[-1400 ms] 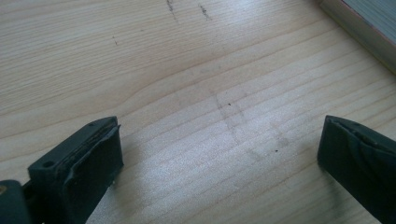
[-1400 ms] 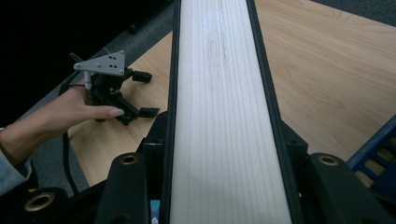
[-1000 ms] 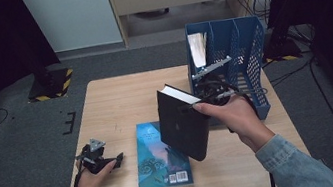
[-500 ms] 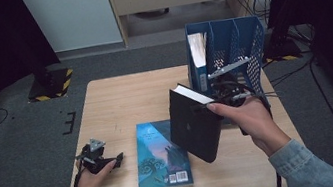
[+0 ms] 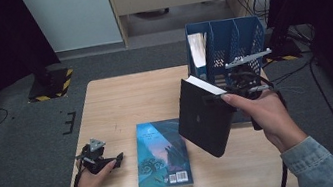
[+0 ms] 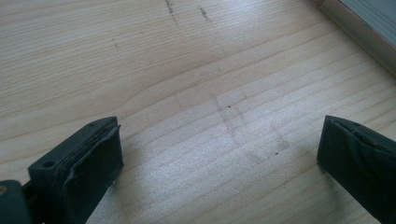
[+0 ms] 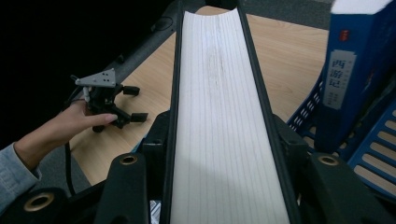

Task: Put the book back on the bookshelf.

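**Black book held tilted beside the blue file rack**

Legible writing first: on the spine of the blue book standing in the blue file rack, a white label with the Chinese characters 西游记, plus a small red mark above, too small to read. On the teal book lying flat on the table, a barcode near the lower edge and cover lettering too blurred to make out.

Against half a second ago: black book carried slightly farther right and nearer the rack, tilted much as before; right hand shifted with it. Left gripper unmoved near the table's front left corner; teal book unmoved.

Jaws: right gripper clamped on the black book, one jaw against each cover, white page edges running up between them in the right gripper view. Book clear of the table, its lower corner hanging above the teal book's right edge. Left gripper spread wide, grasping nothing, bare wood between its pads, resting low over the table just left of the teal book.
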Demonstrator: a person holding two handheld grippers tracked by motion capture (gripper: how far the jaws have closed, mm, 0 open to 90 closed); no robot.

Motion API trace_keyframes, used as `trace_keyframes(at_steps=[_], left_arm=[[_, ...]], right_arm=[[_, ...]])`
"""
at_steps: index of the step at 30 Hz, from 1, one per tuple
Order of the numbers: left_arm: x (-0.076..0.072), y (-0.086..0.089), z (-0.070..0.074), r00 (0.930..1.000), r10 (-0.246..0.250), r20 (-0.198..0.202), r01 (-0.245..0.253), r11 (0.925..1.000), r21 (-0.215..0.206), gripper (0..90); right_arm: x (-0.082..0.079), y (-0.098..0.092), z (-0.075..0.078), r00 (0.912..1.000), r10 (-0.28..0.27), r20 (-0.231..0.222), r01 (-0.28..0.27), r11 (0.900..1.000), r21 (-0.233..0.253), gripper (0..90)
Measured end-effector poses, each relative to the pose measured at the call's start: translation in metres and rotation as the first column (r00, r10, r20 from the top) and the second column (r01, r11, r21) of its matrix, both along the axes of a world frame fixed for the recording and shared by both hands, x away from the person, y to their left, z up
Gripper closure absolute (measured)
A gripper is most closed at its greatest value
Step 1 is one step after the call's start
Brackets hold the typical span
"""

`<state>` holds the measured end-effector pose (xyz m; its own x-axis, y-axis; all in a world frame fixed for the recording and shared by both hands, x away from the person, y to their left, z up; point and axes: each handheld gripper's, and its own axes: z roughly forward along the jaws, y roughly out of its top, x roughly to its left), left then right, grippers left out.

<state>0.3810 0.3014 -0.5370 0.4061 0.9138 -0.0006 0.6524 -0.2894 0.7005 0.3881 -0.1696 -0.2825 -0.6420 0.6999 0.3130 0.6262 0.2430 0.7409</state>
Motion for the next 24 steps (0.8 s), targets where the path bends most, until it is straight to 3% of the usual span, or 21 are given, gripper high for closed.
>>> trace_keyframes(at_steps=[12,24], left_arm=[[0.000,0.001,0.000,1.0000,-0.006,-0.004,0.006,1.0000,0.008,0.0],[0.000,0.001,0.000,1.0000,-0.007,-0.004,0.007,0.9999,0.008,0.0]], right_arm=[[0.002,-0.033,0.007,0.9977,-0.068,0.003,0.068,0.997,0.026,51.8],[0.003,-0.074,0.010,0.9867,-0.162,0.002,0.162,0.987,0.020,51.7]])
